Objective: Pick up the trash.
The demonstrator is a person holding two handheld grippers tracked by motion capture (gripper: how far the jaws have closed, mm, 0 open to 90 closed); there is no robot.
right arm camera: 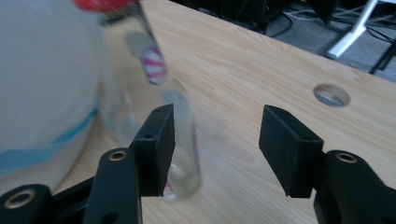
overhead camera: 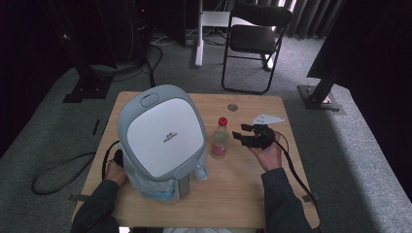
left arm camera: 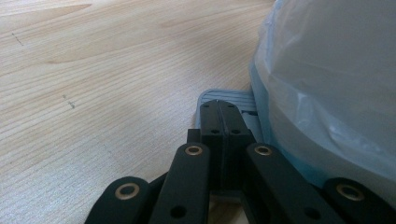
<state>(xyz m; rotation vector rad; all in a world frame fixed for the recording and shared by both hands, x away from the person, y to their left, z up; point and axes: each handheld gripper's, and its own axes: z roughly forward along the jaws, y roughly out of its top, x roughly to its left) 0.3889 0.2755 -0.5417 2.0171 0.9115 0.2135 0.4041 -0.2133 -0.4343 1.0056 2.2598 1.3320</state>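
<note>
A big grey bin with a white lid (overhead camera: 163,133) stands on the left half of the wooden table (overhead camera: 233,189); a pale blue bag lines it (left arm camera: 327,84). Right of it stands a clear bottle (overhead camera: 220,141) with a red cap and a red-and-white label. My right gripper (overhead camera: 243,132) hovers just right of the bottle, open, with nothing between its jaws; in the right gripper view (right arm camera: 215,135) the blurred bottle (right arm camera: 182,112) lies behind the left jaw. My left gripper (overhead camera: 116,158) sits low against the bin's left side, shut (left arm camera: 220,105), its tips over a grey ribbed tab (left arm camera: 238,97) at the bin's foot.
A round cable hole (overhead camera: 232,107) sits near the table's far edge, also in the right gripper view (right arm camera: 331,94). A black folding chair (overhead camera: 255,39) stands beyond the table. A black cable (overhead camera: 53,172) loops on the carpet at the left.
</note>
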